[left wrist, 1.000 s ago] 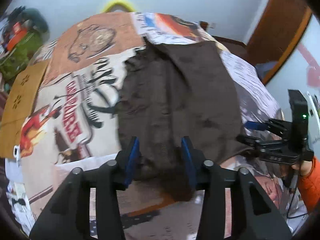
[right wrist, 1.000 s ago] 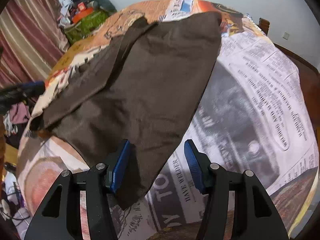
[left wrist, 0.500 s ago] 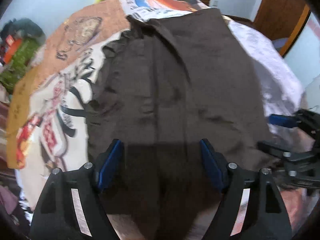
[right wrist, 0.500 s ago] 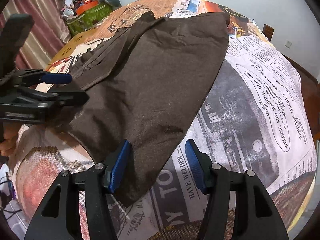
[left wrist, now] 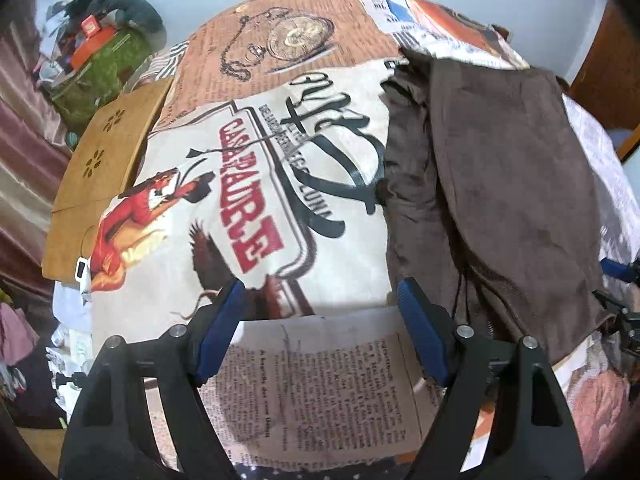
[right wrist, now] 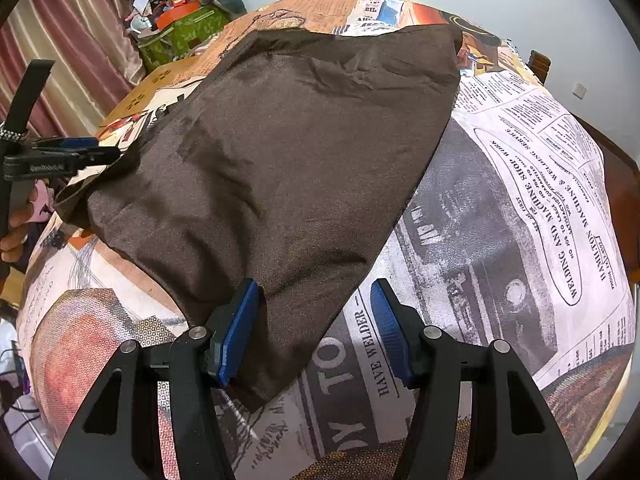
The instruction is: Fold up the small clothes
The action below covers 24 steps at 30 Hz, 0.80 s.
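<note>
Your left gripper (left wrist: 320, 328) stands wide and holds nothing: its jaws have just been opening, and between them you see only the printed sheet (left wrist: 304, 392), while the brown cloth (left wrist: 500, 200) lies just beside the right-hand pad. Your right gripper (right wrist: 316, 332) is about half open, and the near corner of the cloth (right wrist: 280, 200) lies between its pads (right wrist: 236, 328) without being pressed. The cloth rests on the bed, folded over itself along its left side, with loose pleats there and a slack near hem. The risk I see is this: if you close the right gripper now, the pads may also pinch the sheet (right wrist: 500, 220) under the corner and lift both together. On the left side you may catch only the top layer, so the fold opens again. The cloth looks thin and smooth, so a weak bite at the hem could slip out while you carry it.
</note>
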Each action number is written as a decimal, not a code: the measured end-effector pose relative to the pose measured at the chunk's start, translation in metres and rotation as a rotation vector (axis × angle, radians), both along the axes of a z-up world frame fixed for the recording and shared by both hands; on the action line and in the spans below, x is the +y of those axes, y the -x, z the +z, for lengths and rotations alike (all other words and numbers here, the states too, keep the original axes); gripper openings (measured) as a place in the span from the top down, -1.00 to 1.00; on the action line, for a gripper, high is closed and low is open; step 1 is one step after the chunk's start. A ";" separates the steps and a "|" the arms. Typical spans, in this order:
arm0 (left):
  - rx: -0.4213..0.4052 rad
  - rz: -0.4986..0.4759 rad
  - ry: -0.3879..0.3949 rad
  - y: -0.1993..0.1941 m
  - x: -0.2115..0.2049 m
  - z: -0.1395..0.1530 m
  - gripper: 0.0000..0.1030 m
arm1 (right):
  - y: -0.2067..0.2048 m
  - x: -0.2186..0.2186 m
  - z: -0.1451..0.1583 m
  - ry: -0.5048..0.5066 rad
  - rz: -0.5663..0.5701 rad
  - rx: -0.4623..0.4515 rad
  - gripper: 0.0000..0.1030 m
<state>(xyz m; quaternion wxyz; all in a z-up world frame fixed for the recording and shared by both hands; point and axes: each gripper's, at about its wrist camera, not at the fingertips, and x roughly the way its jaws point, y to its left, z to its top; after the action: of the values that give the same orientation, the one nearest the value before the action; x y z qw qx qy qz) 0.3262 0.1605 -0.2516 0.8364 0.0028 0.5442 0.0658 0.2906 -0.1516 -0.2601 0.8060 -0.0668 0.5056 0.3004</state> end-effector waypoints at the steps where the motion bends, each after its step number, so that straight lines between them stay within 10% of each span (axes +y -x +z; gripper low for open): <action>1: -0.010 -0.002 0.008 0.000 -0.001 0.003 -0.52 | 0.000 0.000 0.000 0.000 0.000 0.000 -0.05; 16: 0.018 -0.109 0.147 -0.077 -0.062 0.004 -0.49 | -0.009 -0.010 0.020 -0.018 -0.029 -0.040 -0.06; 24: 0.056 -0.176 0.230 -0.026 -0.073 0.002 -0.47 | -0.006 -0.027 0.024 -0.082 -0.074 -0.018 -0.06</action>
<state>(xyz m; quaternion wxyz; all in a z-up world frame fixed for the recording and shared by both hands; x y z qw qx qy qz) 0.3526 0.0875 -0.2498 0.8182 -0.0434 0.5690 -0.0706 0.2971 -0.1784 -0.2362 0.8231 -0.0174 0.4878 0.2902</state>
